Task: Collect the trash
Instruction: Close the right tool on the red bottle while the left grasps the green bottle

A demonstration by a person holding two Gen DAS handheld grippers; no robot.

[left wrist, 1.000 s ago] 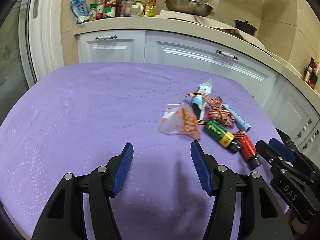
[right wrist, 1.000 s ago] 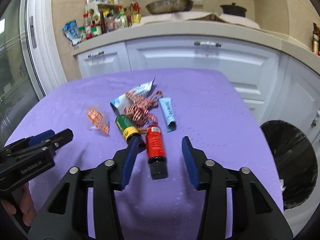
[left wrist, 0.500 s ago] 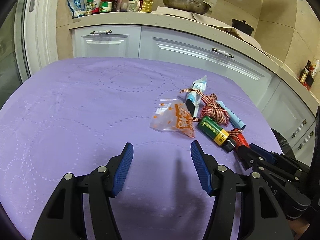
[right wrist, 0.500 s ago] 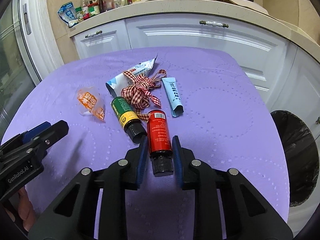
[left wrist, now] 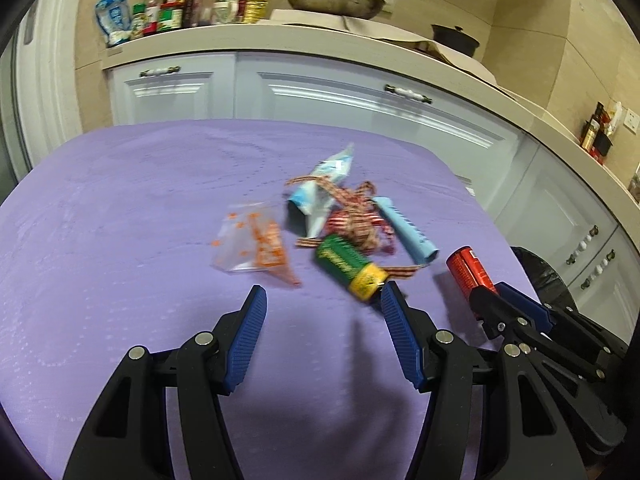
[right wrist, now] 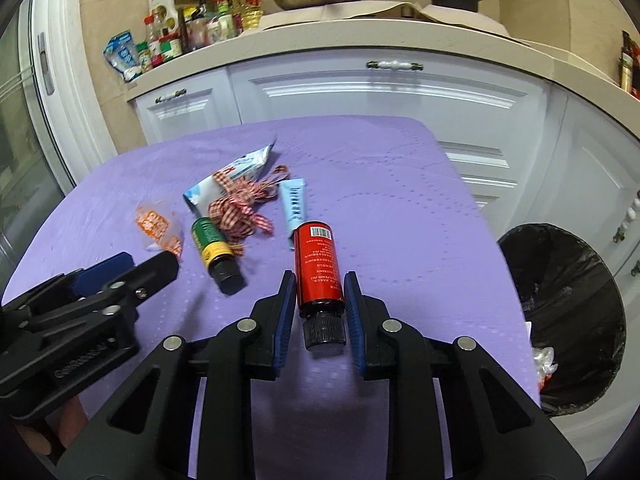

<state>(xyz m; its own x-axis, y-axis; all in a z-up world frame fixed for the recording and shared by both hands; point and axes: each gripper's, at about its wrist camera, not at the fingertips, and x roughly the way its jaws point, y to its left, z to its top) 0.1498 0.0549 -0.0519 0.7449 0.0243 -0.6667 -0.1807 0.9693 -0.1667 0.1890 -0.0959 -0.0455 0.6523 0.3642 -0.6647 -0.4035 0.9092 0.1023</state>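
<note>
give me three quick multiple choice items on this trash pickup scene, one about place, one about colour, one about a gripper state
1. Where is the black-lined bin?
A. beside the table's right edge
B. on the counter
C. on the purple cloth

2. What colour is the bottle between the right gripper's fingers?
A. green
B. red
C. white

3. What state is the left gripper in?
A. shut on the ribbon
B. shut on a tube
C. open, holding nothing

Answers: 1 A, it stands low beside the table; 2 B, red body with black cap; 3 C, its fingers are spread over bare cloth.
</note>
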